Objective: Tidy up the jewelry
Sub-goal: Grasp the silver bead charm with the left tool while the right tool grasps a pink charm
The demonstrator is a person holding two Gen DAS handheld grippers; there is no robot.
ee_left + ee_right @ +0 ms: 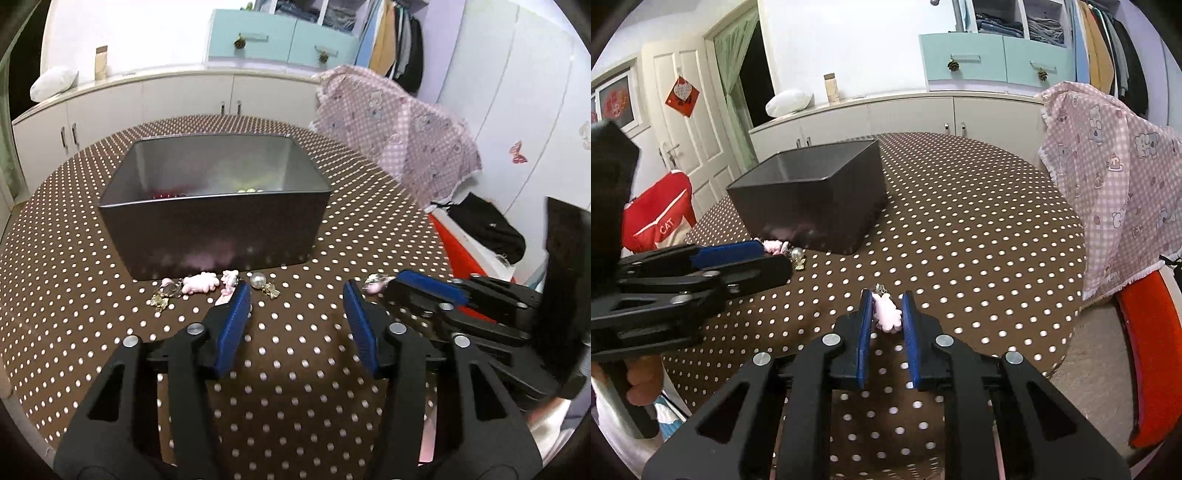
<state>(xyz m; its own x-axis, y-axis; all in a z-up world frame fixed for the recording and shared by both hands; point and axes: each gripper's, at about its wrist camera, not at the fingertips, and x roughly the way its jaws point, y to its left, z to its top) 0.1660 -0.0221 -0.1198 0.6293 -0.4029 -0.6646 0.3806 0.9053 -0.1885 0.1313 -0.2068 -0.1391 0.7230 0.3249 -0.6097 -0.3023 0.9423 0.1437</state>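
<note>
The right gripper (885, 309) is closed down on a pink charm (886, 314), its blue pads pressing the charm's sides, with a small metal clasp (879, 288) sticking out past the fingertips. It points forward and downward over the dotted tablecloth (979, 240), and whether the charm touches the cloth cannot be told.

The left gripper (297, 295) stands about half open with only cloth between its pads; it slopes down toward the near wall of the box (207, 236). Its left fingertip (242, 295) is just beside the row of jewelry lying along the foot of that wall: a brass-coloured charm (160, 301), a pink charm (201, 282), a second pink piece (229, 280) and a pearl earring (256, 280) with a small brass pendant.

The dark box sits open on the table. Inside, by the near wall, a little red jewelry (166, 194) shows at the left and some pale green beads (249, 190) toward the right; the rest of its floor is hidden.

In the right wrist view, fingers (642, 384) wrap the left gripper's handle.
</note>
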